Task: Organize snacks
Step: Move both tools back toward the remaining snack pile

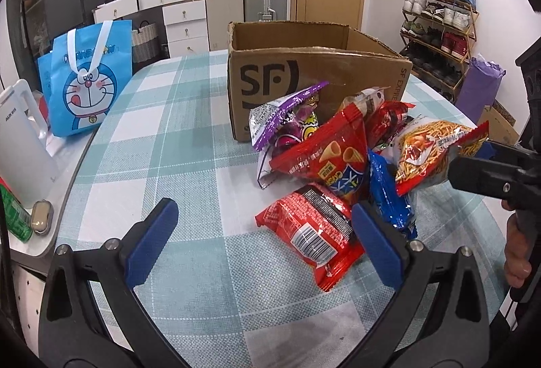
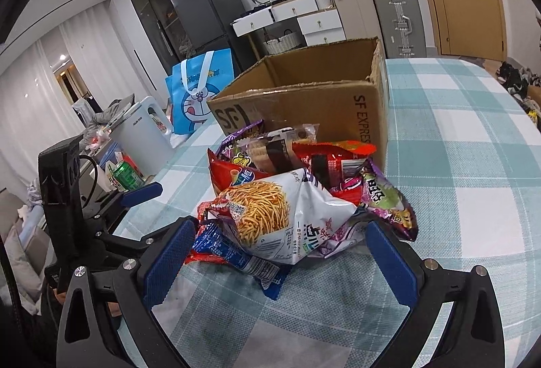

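The table (image 1: 189, 131) carries the open cardboard box (image 1: 304, 70), which I judge to be the destination, so the snack pile (image 1: 338, 158) lies heaped against its front wall. My right gripper (image 2: 277, 253) has its jaws apart, straddling the noodle-stick bag (image 2: 270, 215) at the near edge of the pile. My left gripper (image 1: 263, 239) is also spread wide and holds nothing; the flat red packet (image 1: 311, 229) lies between its fingers, near the right one.

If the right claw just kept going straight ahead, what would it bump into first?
Most likely the white noodle-snack bag at the front of the pile. It lies dead ahead of the open right claw, with the cardboard box behind it.
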`<state>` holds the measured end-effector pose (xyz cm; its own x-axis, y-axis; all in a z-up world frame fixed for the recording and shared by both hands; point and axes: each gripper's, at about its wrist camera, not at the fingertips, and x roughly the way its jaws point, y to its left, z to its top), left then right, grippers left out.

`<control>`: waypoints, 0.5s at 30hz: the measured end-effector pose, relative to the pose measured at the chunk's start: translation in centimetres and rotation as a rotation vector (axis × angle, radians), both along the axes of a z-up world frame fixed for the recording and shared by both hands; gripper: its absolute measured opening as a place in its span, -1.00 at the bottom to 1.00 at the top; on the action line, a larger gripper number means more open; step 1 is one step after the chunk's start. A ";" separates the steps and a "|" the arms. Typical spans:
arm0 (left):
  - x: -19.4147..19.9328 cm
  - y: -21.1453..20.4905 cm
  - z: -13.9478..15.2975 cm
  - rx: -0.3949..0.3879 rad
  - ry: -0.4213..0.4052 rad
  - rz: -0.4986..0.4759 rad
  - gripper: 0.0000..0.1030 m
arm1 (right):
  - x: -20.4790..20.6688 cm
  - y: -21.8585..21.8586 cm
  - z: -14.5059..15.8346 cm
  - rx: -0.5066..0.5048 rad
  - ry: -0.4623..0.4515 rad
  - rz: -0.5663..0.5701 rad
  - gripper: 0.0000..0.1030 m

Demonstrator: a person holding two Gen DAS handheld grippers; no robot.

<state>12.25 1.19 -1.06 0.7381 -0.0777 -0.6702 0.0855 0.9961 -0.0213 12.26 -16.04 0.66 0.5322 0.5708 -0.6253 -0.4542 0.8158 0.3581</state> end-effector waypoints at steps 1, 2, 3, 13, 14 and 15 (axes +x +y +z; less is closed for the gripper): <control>0.2 0.0 -0.1 -0.003 0.006 -0.002 0.98 | 0.1 0.1 -0.1 0.005 0.006 0.001 0.99; 0.3 0.1 -0.2 -0.006 0.008 -0.001 0.98 | 0.2 0.1 -0.3 0.012 0.011 0.003 0.99; 0.3 0.2 -0.2 -0.008 0.009 0.000 0.98 | 0.3 0.1 -0.4 0.018 0.015 0.005 0.99; 1.0 0.2 -0.7 0.008 0.028 0.011 0.98 | 1.1 0.8 -1.0 0.043 0.041 -0.004 0.99; 1.1 0.2 -0.8 0.010 0.027 0.007 0.98 | 1.2 0.8 -1.1 0.050 0.045 -0.005 0.99; 0.9 0.1 -0.7 0.010 0.025 0.005 0.98 | 1.3 0.8 -1.2 0.055 0.045 -0.009 0.99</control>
